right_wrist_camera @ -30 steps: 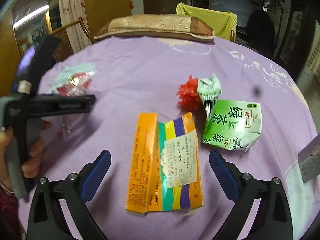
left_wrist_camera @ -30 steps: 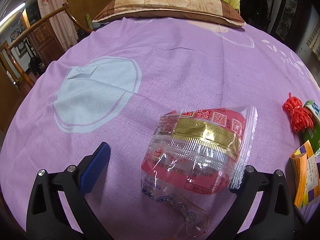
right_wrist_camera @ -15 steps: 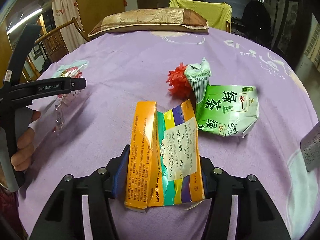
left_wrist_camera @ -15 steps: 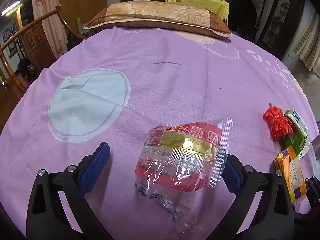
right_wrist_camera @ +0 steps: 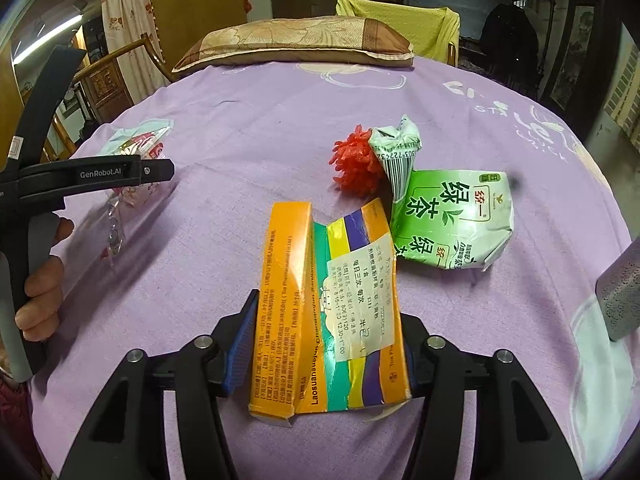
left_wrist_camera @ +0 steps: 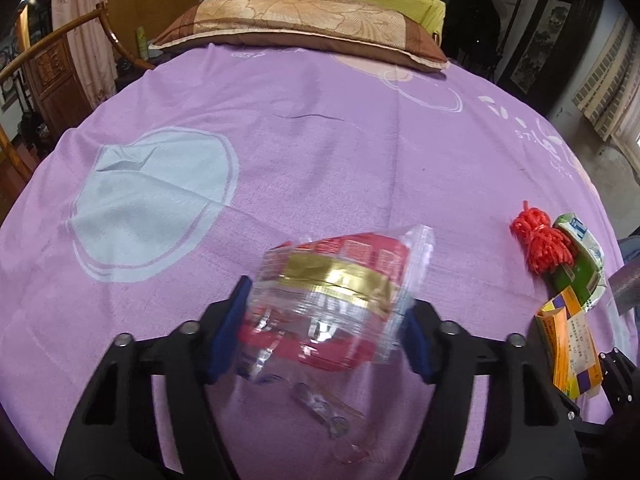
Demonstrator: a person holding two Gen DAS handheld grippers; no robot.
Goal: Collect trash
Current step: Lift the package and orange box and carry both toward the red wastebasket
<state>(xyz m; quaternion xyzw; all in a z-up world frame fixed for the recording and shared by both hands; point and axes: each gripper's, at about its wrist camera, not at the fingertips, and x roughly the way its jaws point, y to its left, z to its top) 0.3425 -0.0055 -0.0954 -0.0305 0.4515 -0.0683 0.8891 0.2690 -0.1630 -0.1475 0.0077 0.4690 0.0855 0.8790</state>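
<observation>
the pickup step is in hand: just short of the red tassel (right_wrist_camera: 356,168), the left tool (left_wrist_camera: 324,334), jaws just closed, is clamped on a clear snack wrapper (left_wrist_camera: 332,300) and the right tool (right_wrist_camera: 326,350) on a flattened orange box (right_wrist_camera: 320,304), so both are next to be lifted off the purple bedsheet (right_wrist_camera: 248,128), no bin being seen.

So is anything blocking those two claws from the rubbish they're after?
No. The left gripper has just closed its jaws onto the clear snack wrapper; the right gripper has closed onto the flattened orange box. Nothing lies between.
</observation>
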